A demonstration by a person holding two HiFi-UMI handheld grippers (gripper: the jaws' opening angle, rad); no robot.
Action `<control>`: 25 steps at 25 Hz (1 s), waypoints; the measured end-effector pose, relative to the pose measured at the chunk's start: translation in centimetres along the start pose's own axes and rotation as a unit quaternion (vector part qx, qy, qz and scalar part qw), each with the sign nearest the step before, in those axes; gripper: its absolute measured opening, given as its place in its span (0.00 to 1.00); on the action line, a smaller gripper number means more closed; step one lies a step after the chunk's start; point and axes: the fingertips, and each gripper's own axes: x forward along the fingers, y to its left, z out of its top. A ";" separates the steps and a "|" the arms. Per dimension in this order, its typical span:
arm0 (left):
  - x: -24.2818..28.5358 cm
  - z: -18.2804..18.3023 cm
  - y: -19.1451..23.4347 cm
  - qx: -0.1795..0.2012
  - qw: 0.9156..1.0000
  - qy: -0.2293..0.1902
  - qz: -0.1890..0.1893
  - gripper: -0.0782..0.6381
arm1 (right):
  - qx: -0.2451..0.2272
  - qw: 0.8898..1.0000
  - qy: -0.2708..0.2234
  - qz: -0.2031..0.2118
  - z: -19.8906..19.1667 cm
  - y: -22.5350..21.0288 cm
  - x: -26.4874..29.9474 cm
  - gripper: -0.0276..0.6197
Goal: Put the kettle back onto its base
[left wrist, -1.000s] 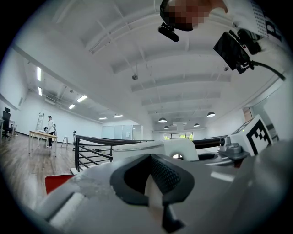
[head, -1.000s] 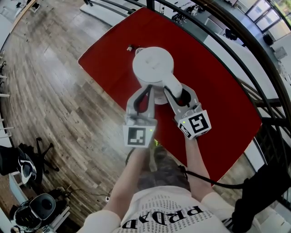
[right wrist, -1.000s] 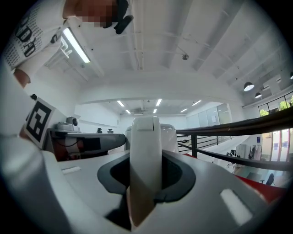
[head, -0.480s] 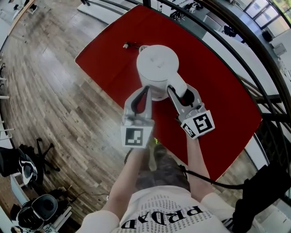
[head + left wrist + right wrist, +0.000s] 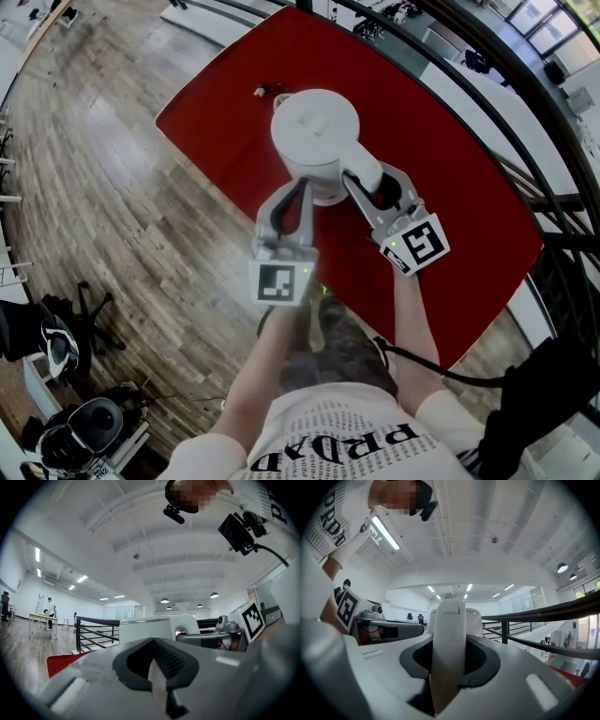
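A red tabletop (image 5: pixel 450 187) stands on a wood floor (image 5: pixel 122 169). A black railing (image 5: pixel 97 620) runs just beyond the tabletop's edge. A black chair (image 5: pixel 33 330) sits on the floor well apart from the tabletop. Far beyond the tabletop, a person (image 5: pixel 49 611) stands by a table (image 5: pixel 40 617).

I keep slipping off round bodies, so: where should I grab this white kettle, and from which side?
Take the kettle by its handle, coming in level from the person's side, where the handle juts out from the round body. It is a narrow upright strip that fits between two jaws; the body looks too wide. The right gripper is shut on it just so.
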 end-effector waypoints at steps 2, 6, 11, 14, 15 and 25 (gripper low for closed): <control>0.0 0.0 0.0 0.000 1.000 0.000 0.000 0.10 | 0.004 1.000 0.000 -0.004 0.1 -0.5 0.0 0.22; -0.1 0.0 0.2 -0.001 1.000 0.002 0.002 0.10 | 0.018 0.999 0.002 -0.033 -0.2 -1.9 -0.5 0.22; 0.0 -0.1 0.3 0.001 1.000 0.001 0.001 0.10 | 0.019 0.999 0.000 -0.043 0.1 -2.0 -0.3 0.22; -0.1 -0.1 0.1 0.000 1.000 0.000 0.001 0.10 | 0.012 0.999 0.001 -0.043 0.1 -1.2 0.0 0.22; -0.2 -0.1 0.0 0.000 1.000 0.001 0.001 0.10 | 0.012 0.999 0.001 -0.042 0.1 -1.0 0.0 0.22; -0.4 -0.1 0.5 0.001 1.000 0.002 0.006 0.10 | 0.033 0.998 0.007 -0.057 -0.1 0.3 0.4 0.22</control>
